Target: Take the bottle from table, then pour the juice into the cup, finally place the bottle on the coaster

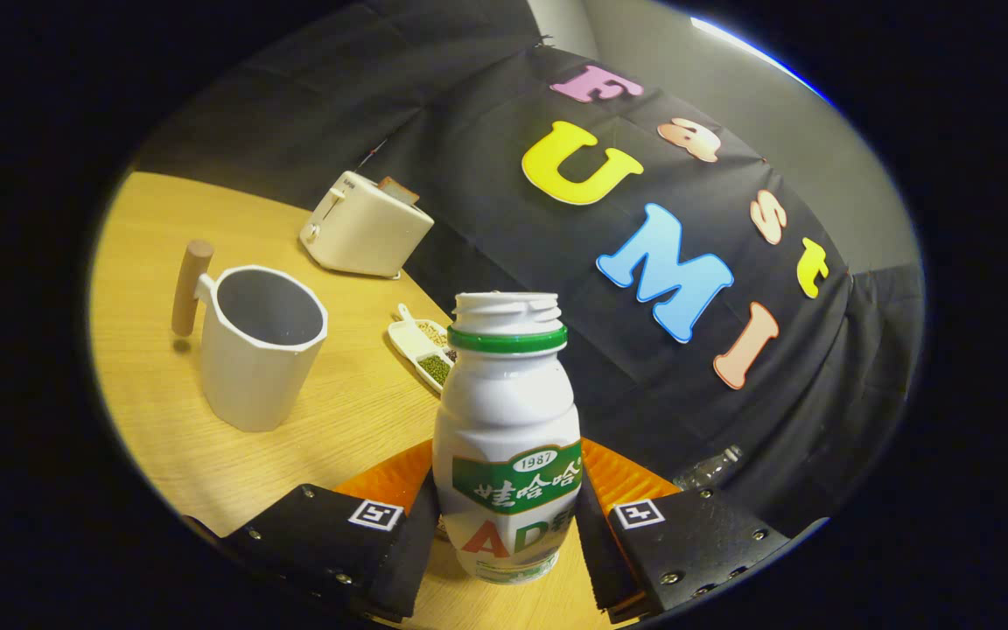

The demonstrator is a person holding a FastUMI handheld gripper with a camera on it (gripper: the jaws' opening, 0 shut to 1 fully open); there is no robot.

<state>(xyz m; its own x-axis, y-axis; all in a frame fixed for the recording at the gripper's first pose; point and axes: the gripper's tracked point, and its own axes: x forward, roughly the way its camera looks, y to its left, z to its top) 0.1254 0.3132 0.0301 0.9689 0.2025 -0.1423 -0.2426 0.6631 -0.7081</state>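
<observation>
Your gripper (506, 525) clamps both fingers on the white plastic bottle with green neck ring (507, 437), uncapped, held over the orange ribbed coaster (618, 477). Beyond to the left, the white cup with wooden handle (261, 346) stands on the wooden table (154, 385).

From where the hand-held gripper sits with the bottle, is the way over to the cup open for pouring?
Probably yes. The hand-held gripper has its fingers against both sides of the bottle, and the cup stands beyond them on bare table. The toaster and bean dish sit off that path.
</observation>
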